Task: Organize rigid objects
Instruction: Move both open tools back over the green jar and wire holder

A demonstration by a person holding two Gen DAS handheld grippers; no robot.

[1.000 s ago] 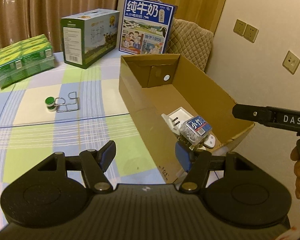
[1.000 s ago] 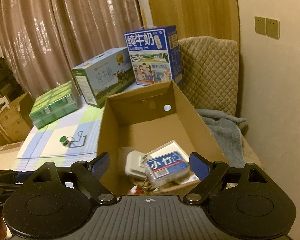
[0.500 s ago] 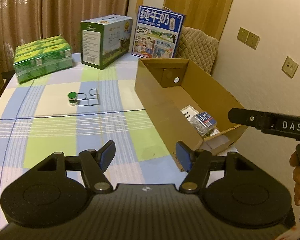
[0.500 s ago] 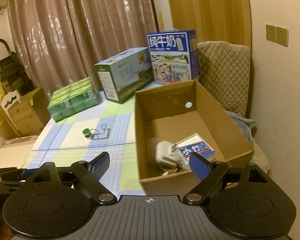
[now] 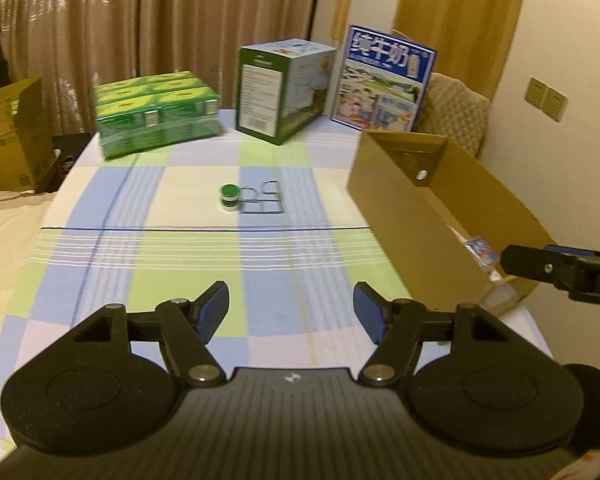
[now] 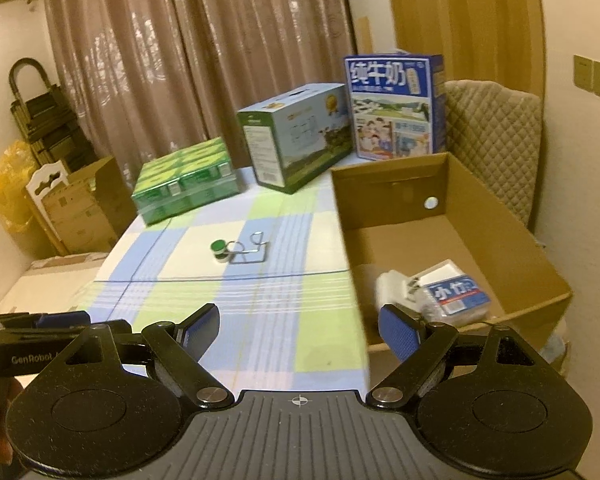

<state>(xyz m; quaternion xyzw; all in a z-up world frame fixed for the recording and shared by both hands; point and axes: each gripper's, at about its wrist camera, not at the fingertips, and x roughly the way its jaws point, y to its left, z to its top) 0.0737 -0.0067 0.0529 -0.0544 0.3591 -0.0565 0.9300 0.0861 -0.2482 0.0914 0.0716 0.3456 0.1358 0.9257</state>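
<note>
Rigid objects are split between two places. On the checked tablecloth, near the middle of the table, a small green-capped jar stands upright with its cap facing up, and a wire hook rack lies flat just beside it on its right, touching or nearly so. In the left wrist view the rack's long bar runs left to right across the cloth, and its two curled hooks point toward the far end of the table.

An open cardboard box sits at the table's right edge, its long axis running from the near edge toward the far end. At its near end lie a white plug adapter and a clear case with a blue label, the label facing up. The case rests against the adapter and on a flat white item beneath it.

Along the far edge stand a green shrink-wrapped pack of cartons, a green and white carton and a blue milk carton, all upright.

Both tongs hang over the near part of the table. The left gripper has its jaws apart with nothing between them, only cloth showing through the gap. The right gripper is spread wider, likewise empty, its right finger in front of the box's near corner.
</note>
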